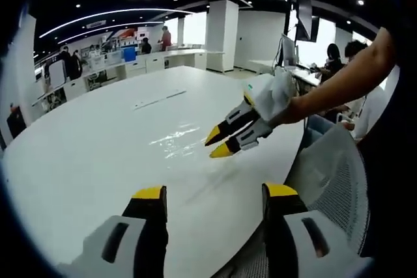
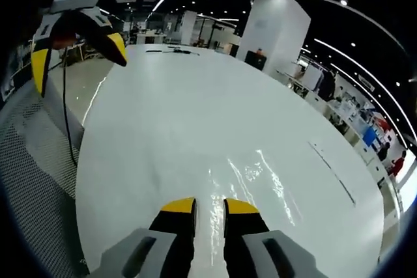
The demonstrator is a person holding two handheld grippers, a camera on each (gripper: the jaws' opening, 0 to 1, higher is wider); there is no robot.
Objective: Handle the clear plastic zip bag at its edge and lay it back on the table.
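**Supervisor:** Where's the bag from where you sit?

**Operator:** I see the clear plastic zip bag (image 1: 174, 140) lying flat on the white table (image 1: 98, 141), showing mostly as glare and wrinkled sheen. In the left gripper view it sits ahead of my left gripper (image 1: 215, 193), well apart from it, toward the middle of the tabletop.

**Supervisor:** And the right one?

**Operator:** My right gripper (image 1: 217, 144) comes into the left gripper view from the right, a hand (image 1: 277, 99) in a white glove holding it, bare forearm behind. Its yellow tips point down at the near edge of the bag, just beside it; I cannot tell whether they touch the plastic. In the right gripper view the glossy patch of bag (image 2: 257, 174) starts just ahead of the right gripper (image 2: 210, 208).

**Supervisor:** Jaws?

**Operator:** Left jaws stand wide apart with bare table between them. Right jaws are drawn close, only a narrow slit between the tips, nothing visibly pinched there.

**Supervisor:** Anything else around?

**Operator:** A mesh chair back (image 1: 339, 174) by the table's edge on my right side. A thin dark strip (image 1: 159, 99) lies farther out on the table. The left gripper (image 2: 75, 47) hangs over the table's edge at upper left in the right gripper view, a black cable (image 2: 65, 115) trailing below it. A white pillar (image 2: 277, 30) stands beyond the table.
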